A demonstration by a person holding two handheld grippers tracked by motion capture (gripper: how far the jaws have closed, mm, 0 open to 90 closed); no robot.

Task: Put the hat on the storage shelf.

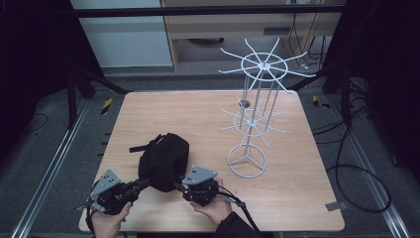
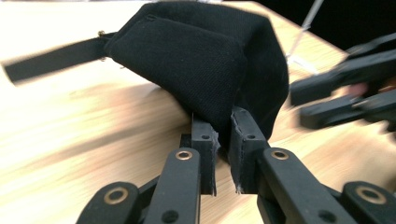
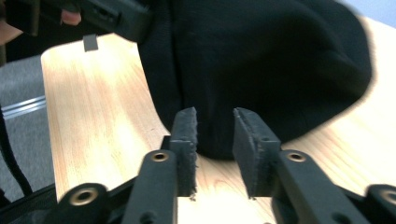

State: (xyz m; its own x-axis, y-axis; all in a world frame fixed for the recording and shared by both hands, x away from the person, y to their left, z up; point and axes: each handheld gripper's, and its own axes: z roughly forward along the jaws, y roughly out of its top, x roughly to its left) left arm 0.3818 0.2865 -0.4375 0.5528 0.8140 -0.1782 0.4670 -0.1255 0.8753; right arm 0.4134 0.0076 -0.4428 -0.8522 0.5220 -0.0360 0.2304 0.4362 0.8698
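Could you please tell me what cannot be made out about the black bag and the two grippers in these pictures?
- Black fabric bag: its underside and far side are hidden by its own bulk in the high view.
- Left gripper: the left gripper view leaves unclear whether cloth is actually pinched between its jaws.
- Black strap: blurred; its end is hard to trace.
- Right gripper: contact with the bag is unclear, since the bag is blurred.

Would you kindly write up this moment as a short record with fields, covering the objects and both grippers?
surface: wooden table
main object: black bag, near the table's front edge, strap to its left
other object: white wire rack, upright, right of the bag
left gripper: jaws pinching a fold of the bag's fabric
right gripper: jaws apart at the bag's edge, gripping nothing
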